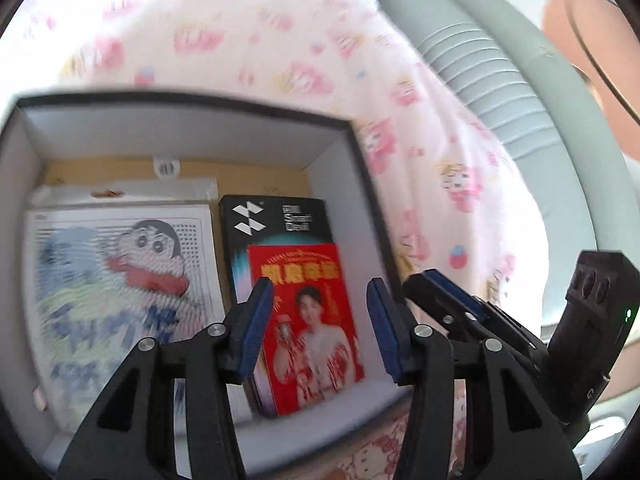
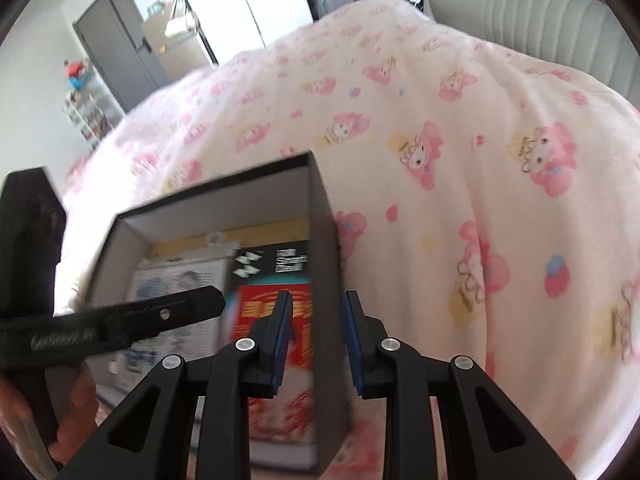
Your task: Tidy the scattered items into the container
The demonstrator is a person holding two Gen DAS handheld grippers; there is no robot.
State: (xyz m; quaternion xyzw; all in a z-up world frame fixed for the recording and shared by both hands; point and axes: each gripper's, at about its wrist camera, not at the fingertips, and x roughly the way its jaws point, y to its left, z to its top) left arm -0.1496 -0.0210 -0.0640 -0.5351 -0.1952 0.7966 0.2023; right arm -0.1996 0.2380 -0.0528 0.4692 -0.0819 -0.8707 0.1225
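Only the right view shows us the grey door (image 2: 116, 48). Both tools, left tool (image 1: 320, 320) and right tool (image 2: 316, 336), are open and empty; the box (image 1: 352, 184) holds the red card (image 1: 312, 320), black packet (image 1: 276, 220) and cartoon sheet (image 1: 120, 288).

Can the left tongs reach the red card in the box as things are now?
Probably yes. The left tongs are open above the open box, and the red card lies on top of the black package, uncovered. The right tongs straddle the box wall beside it.

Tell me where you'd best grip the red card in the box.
The red card lies flat on the black box, hard by the container's right wall. Probably come from above and pinch its long edges; the left edge looks freer.
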